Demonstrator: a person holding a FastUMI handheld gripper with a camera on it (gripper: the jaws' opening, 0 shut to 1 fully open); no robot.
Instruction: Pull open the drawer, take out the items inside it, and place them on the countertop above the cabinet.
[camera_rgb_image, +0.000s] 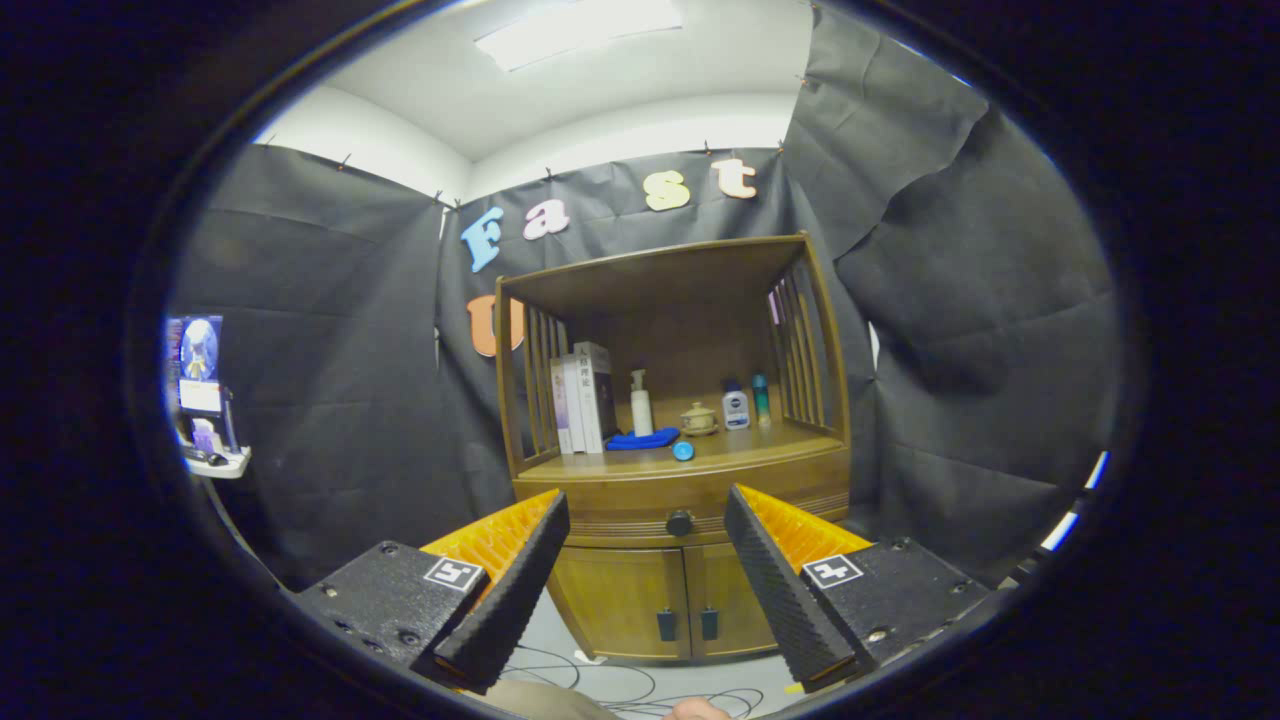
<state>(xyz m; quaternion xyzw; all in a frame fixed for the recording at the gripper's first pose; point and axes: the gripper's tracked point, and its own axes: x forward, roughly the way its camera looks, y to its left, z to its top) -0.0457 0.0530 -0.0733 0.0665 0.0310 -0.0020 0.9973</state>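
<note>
A wooden cabinet (680, 470) stands ahead against the black cloth wall. Its drawer (620, 495) is closed, with a dark round knob (680, 522) at the front centre. My gripper (647, 515) is open and held back from the cabinet, the knob showing in the gap between its fingertips but well beyond them. Nothing is held between the fingers. The countertop (690, 462) above the drawer carries books (585, 398), a white pump bottle (641, 403), a blue cloth (642, 439), a small blue round item (683, 451), a little teapot (698, 419) and two small bottles (747, 402). The drawer's contents are hidden.
Two lower cabinet doors (660, 600) with dark handles sit under the drawer. Slatted wooden sides and a top shelf (660, 265) frame the countertop. Cables (620, 685) lie on the pale floor before the cabinet. A small shelf with a screen (205, 400) hangs on the left wall.
</note>
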